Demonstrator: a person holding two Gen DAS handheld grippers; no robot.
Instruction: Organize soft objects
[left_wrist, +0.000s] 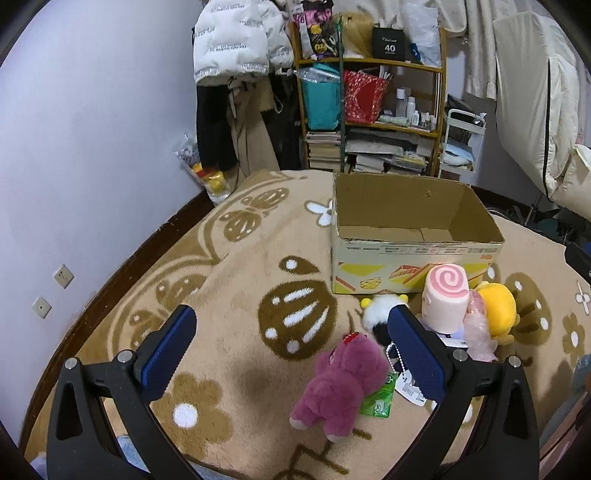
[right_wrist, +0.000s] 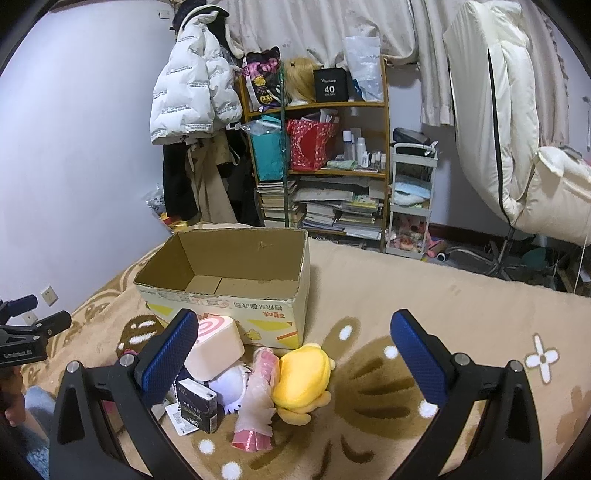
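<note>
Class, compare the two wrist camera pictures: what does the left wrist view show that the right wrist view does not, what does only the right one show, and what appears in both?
Only the left wrist view shows the purple plush bear and the panda plush.

Only the right wrist view shows the small black box and the white trolley.

Both show the empty cardboard box, the pink swirl roll plush, the yellow plush and the bookshelf.

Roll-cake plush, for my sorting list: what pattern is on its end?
A pink-and-white swirl on the roll-cake plush, clearest in the left wrist view.
</note>
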